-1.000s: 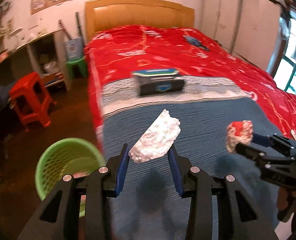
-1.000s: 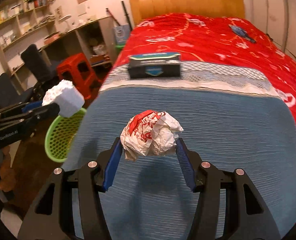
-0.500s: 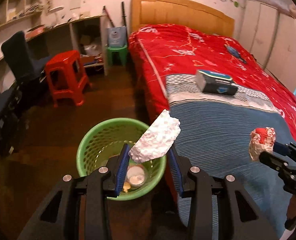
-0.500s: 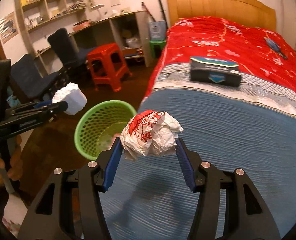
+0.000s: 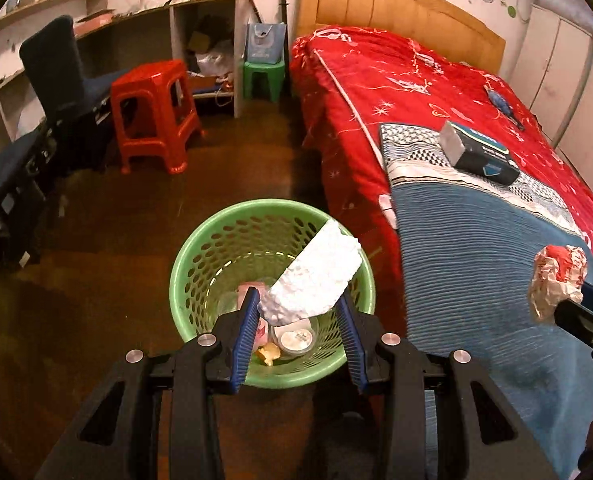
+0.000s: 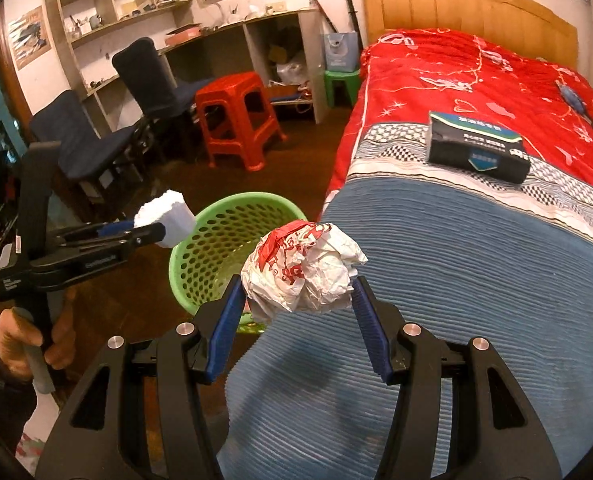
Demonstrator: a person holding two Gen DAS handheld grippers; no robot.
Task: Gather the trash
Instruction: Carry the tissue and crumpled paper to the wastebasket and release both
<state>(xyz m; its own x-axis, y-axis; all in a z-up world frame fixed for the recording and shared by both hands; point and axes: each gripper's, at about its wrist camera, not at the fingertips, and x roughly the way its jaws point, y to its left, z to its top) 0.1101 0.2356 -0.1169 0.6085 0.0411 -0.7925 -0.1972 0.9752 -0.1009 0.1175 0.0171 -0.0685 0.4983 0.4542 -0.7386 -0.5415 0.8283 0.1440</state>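
Note:
My left gripper [image 5: 299, 312] is shut on a white foam chunk [image 5: 314, 278] and hangs right above the green perforated bin [image 5: 200, 264], which stands on the floor beside the bed and holds a plastic cup, a pink carton and scraps. In the right wrist view the same left gripper [image 6: 158, 226] holds the foam chunk [image 6: 164, 216] over the bin [image 6: 224, 248]. My right gripper [image 6: 296, 292] is shut on a crumpled red-and-white paper wrapper [image 6: 302, 270] above the blue blanket [image 6: 456, 280] near the bed's edge. The wrapper [image 5: 556, 280] also shows at the right of the left wrist view.
A dark box [image 5: 476, 152] and a small blue object [image 5: 500, 102] lie on the bed's red quilt [image 5: 396, 76]. A red stool [image 5: 152, 112], a green stool [image 5: 262, 78], dark chairs [image 6: 152, 76] and a shelf desk [image 6: 216, 32] stand across the brown floor. A hand [image 6: 28, 340] grips the left tool.
Both grippers have swung left from over the bed toward the floor. The left one, still holding the foam, now hangs over the bin; the right one, still holding the wrapper, nears the bed's edge.

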